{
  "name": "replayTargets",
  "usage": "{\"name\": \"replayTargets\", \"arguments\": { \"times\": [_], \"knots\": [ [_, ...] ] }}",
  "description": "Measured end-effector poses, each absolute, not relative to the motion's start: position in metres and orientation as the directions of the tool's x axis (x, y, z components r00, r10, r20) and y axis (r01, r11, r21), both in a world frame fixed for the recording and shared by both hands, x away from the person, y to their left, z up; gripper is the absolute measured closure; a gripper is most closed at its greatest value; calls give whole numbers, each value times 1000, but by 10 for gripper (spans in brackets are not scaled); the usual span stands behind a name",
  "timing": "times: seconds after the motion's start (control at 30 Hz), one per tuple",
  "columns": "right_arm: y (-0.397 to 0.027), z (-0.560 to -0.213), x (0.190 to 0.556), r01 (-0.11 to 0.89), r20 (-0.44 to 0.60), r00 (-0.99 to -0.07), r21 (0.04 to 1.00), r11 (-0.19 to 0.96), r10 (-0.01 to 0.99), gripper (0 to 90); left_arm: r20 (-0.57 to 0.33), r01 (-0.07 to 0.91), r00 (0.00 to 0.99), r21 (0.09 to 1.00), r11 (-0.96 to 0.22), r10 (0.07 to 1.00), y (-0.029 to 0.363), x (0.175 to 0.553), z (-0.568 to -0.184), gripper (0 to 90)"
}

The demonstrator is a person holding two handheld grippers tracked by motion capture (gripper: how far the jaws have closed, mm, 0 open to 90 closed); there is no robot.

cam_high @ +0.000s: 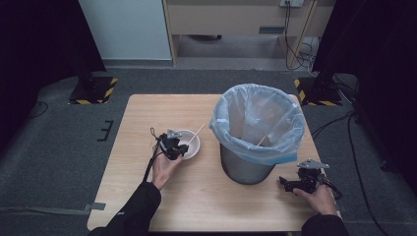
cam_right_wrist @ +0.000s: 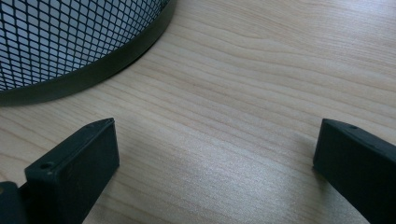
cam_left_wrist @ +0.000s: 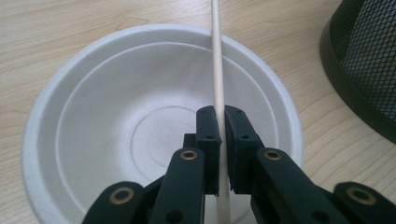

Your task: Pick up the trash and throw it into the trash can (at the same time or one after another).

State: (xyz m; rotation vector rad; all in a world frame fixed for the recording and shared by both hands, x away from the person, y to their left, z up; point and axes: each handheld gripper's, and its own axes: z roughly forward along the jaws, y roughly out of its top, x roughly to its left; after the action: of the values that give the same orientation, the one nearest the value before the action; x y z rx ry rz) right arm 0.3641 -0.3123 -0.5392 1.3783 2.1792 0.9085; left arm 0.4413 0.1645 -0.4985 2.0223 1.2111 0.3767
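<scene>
Left gripper: Firmly, the left gripper had its jaws pressed together on the wooden stick, clamping it between the pads low over the bowl.
Wooden stick: it ran straight up from between the jaws in the left gripper view, crossing the far rim of the bowl and reaching out over the bare table; in the high view the stick slanted up and right from the bowl toward the bin.
Bowl: the white paper bowl sat on the table just left of the bin, and held nothing but the stick's lower end.
Bin: the black mesh waste bin stood near the middle-right of the table, lined with a pale blue plastic bag folded over its rim; another thin stick lay inside the bag.
Right gripper: the right gripper rested on the table near the bin's base, jaws spread wide apart with only bare wood between them.
Hands: the left hand held its gripper at the bowl; the right hand held its own at the table's near right corner.
</scene>
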Motion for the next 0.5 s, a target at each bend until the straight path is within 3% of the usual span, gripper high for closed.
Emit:
{"name": "replayTargets", "arguments": {
  "times": [0.3,0.5],
  "knots": [
    [-312,-539,364,639,5,-430,708,300,903,4,-158,626,500,746,-229,851,174,440,-487,852],
    [-312,-539,364,639,5,-430,708,300,903,4,-177,568,507,805,-172,844,185,434,-461,852]
  ]
}}
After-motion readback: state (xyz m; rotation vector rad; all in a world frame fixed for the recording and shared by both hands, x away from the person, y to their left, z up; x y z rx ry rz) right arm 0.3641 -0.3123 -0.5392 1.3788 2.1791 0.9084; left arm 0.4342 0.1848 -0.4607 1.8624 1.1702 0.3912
